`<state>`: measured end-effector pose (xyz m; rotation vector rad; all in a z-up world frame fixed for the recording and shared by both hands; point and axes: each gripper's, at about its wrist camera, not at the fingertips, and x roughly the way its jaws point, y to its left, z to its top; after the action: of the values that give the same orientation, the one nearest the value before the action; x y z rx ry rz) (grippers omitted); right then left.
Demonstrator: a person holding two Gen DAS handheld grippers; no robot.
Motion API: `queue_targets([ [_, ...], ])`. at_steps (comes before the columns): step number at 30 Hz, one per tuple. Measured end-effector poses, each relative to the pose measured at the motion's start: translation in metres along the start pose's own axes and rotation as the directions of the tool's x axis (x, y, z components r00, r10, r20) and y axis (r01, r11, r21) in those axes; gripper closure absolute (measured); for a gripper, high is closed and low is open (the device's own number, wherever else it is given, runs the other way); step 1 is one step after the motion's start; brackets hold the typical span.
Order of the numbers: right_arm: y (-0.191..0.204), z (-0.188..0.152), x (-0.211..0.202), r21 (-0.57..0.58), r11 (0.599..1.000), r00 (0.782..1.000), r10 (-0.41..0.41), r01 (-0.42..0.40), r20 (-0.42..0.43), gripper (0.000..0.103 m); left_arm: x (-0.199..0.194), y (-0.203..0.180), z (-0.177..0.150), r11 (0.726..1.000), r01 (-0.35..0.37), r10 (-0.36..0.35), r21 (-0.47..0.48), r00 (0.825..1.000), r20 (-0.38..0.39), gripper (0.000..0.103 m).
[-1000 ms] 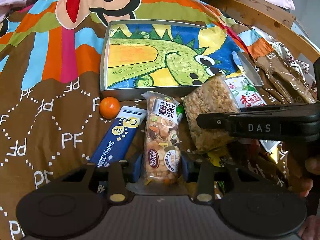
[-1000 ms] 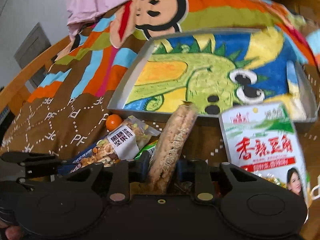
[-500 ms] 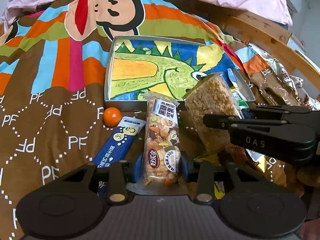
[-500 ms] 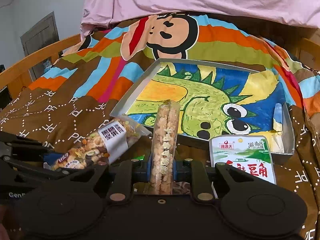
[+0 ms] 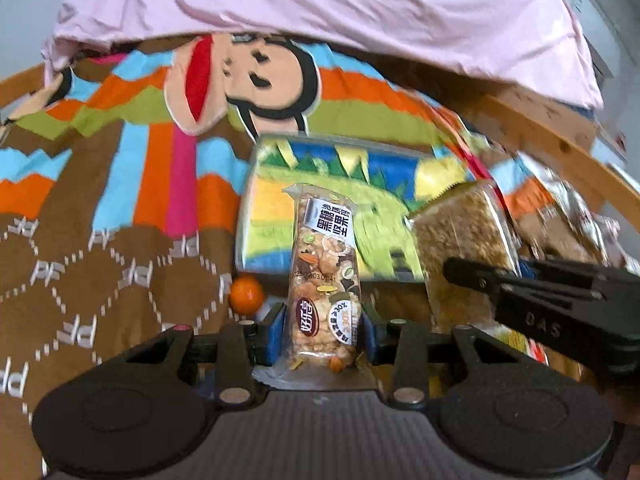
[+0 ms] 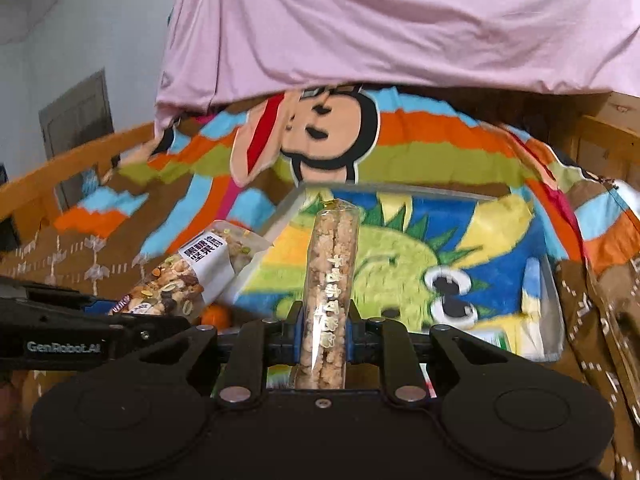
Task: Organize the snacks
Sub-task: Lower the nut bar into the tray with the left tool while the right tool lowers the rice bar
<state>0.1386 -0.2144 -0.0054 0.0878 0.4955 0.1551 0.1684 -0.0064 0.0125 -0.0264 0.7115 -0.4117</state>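
Nut bar (image 5: 325,280) clamped upright between the pads of the left gripper (image 5: 324,334); crisp rice bar (image 6: 329,292) clamped likewise in the right gripper (image 6: 323,338). Both are lifted on the near side of the dinosaur-print tray (image 5: 360,168). A small orange (image 5: 245,294) lies near-left of the tray on the monkey-print blanket (image 5: 120,208).

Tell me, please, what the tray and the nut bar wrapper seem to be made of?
Tray: probably thin metal, its plain grey rim looks dull silver; the dinosaur picture inside looks printed or painted. Nut bar wrapper: clear glossy plastic film, since the nuts show through it and its sealed ends are transparent.
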Motion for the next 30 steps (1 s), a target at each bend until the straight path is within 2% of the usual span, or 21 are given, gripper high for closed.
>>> queue_targets([
  [3,-0.007,0.015,0.015,0.022,1.0,1.0,0.006,-0.007,0.029,0.083,0.017,-0.003,0.02,1.0,-0.022,0.022,0.003,0.998,0.054,0.061],
  [6,-0.018,0.029,0.042,0.052,0.998,0.999,0.02,-0.022,0.043,0.083,0.045,-0.002,0.037,0.999,-0.017,0.02,-0.042,0.996,0.092,0.061],
  [12,-0.042,0.033,0.092,0.128,0.991,0.999,0.049,-0.047,-0.016,0.083,0.097,0.007,0.053,0.997,0.007,0.002,-0.081,0.993,0.119,0.061],
  [20,-0.055,0.027,0.128,0.174,0.985,0.995,0.038,-0.021,-0.093,0.082,0.143,0.014,0.044,0.998,-0.025,0.027,-0.064,0.999,0.033,0.061],
  [30,-0.061,0.023,0.133,0.178,0.984,0.992,-0.001,0.024,-0.13,0.078,0.16,0.008,0.035,0.998,-0.042,0.041,-0.041,0.999,-0.032,0.061],
])
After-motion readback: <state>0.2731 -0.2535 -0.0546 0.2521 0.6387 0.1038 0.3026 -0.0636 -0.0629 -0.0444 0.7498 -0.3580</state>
